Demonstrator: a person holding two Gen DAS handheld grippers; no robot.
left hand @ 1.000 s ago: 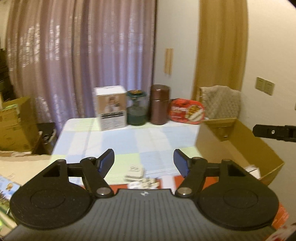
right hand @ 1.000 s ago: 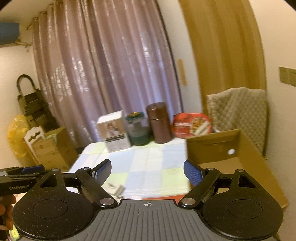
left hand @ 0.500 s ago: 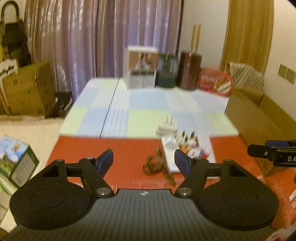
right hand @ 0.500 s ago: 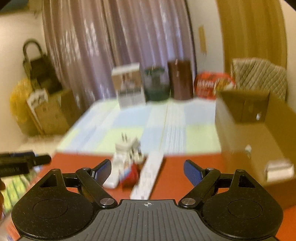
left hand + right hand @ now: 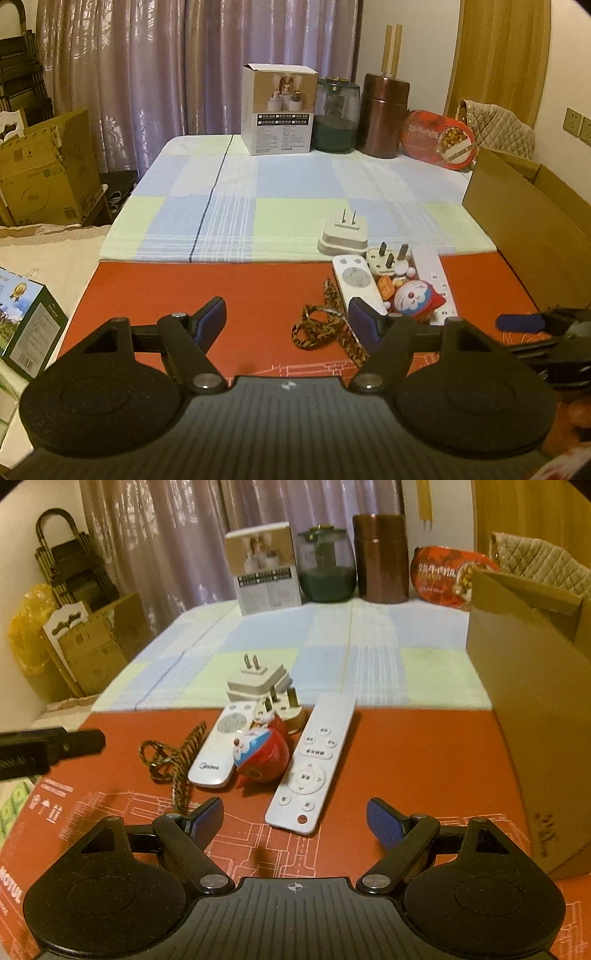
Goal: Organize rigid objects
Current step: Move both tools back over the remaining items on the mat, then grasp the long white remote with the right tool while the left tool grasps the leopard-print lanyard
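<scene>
A cluster of small objects lies on the red mat: a long white remote, a shorter white Midea remote, a red and blue Doraemon toy, a brown-pinned plug, a white adapter and a patterned cord. My right gripper is open and empty, just in front of the long remote. My left gripper is open and empty, left of the cluster, near the cord. The toy and adapter show in the left wrist view too.
An open cardboard box stands at the right of the mat. A white carton, a green jar, a brown canister and a red food pack line the table's far edge. Boxes stand on the left.
Both grippers have tilted down and moved toward the table. The object cluster on the red mat has come into close view. Both stay open.
</scene>
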